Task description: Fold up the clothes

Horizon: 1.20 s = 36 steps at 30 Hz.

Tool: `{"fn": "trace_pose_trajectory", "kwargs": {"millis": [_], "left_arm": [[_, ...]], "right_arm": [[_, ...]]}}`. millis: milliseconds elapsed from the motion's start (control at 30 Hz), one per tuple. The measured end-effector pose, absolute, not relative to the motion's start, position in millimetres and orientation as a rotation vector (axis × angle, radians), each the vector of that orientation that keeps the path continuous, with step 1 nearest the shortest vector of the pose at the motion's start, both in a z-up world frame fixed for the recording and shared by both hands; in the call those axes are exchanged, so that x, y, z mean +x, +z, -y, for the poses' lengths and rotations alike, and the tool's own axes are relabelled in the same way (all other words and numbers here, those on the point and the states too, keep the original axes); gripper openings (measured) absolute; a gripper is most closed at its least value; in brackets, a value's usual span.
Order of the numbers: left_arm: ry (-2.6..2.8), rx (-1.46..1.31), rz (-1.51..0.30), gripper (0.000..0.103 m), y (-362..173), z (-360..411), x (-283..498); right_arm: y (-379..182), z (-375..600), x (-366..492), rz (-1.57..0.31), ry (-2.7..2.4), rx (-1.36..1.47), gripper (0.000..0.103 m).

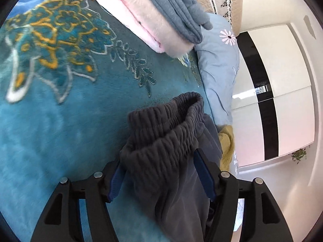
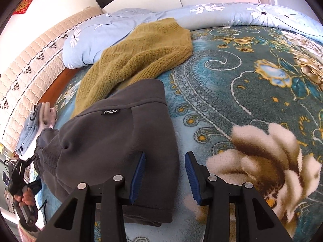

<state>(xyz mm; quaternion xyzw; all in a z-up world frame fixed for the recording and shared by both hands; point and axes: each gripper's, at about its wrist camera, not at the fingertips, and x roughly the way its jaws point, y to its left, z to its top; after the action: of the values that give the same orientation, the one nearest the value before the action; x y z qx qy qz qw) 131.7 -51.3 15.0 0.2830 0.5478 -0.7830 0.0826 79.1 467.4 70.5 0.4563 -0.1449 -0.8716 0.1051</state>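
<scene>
Dark grey trousers (image 1: 167, 133) lie on the teal patterned blanket (image 1: 60, 121). Their ribbed elastic waistband sits bunched between the blue pads of my left gripper (image 1: 159, 177), whose jaws stand wide and do not squeeze the cloth. In the right wrist view the same trousers (image 2: 113, 141) lie folded, with a small black label facing up. My right gripper (image 2: 165, 177) hovers open over their right edge, one pad above the cloth and the other above the bare blanket (image 2: 242, 80). At that view's far left a hand (image 2: 25, 198) grips the left tool's handle.
A mustard knitted sweater (image 2: 141, 54) lies crumpled beyond the trousers, against a light blue flowered quilt (image 2: 101, 34). A folded stack of pink and grey-blue clothes (image 1: 161, 20) sits near the quilted headboard (image 2: 26, 66). A white wardrobe (image 1: 282, 80) stands past the bed's edge.
</scene>
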Motion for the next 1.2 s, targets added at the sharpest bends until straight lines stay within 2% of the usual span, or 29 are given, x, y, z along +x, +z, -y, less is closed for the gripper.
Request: {"fn": "trace_pose_trajectory", "kwargs": {"millis": [67, 100, 233, 367, 567, 700, 833, 1033, 1133, 1200], "left_arm": [[-2.35, 0.826, -1.615, 0.062, 19.5, 51.2, 133.7], [-2.354, 0.816, -1.609, 0.054, 21.5, 52.1, 136.7], [-2.353, 0.798, -1.644, 0.039, 23.8, 63.2, 153.2], [-2.406, 0.79, -1.633, 0.035, 37.9, 67.8, 160.9], [-2.485, 0.751, -1.351, 0.035, 80.6, 79.6, 165.4], [-2.436, 0.81, -1.3, 0.035, 78.4, 79.3, 171.4], [-2.585, 0.765, -1.046, 0.035, 129.9, 41.7, 170.6], [-2.926, 0.617, -0.587, 0.035, 234.4, -70.4, 154.4], [-3.099, 0.579, -0.38, 0.035, 249.6, -141.2, 150.2], [-3.147, 0.614, -0.185, 0.035, 241.2, -186.1, 142.7]], "right_arm": [[70.2, -467.3, 78.5, 0.424, -2.566, 1.346, 0.045], [70.1, -467.3, 78.2, 0.424, -2.565, 1.346, 0.045], [71.1, -466.7, 79.0, 0.425, -2.559, 1.338, 0.045], [78.3, -464.2, 85.1, 0.432, -2.553, 1.272, 0.046], [92.7, -443.6, 98.2, 0.354, -2.483, 1.132, 0.049], [89.1, -436.8, 96.8, 0.306, -2.478, 1.16, 0.049], [88.1, -445.8, 96.0, 0.369, -2.488, 1.165, 0.049], [86.5, -450.2, 91.5, 0.394, -2.495, 1.188, 0.049], [86.4, -454.6, 91.3, 0.424, -2.499, 1.183, 0.049], [86.0, -458.9, 90.5, 0.461, -2.493, 1.187, 0.049]]}}
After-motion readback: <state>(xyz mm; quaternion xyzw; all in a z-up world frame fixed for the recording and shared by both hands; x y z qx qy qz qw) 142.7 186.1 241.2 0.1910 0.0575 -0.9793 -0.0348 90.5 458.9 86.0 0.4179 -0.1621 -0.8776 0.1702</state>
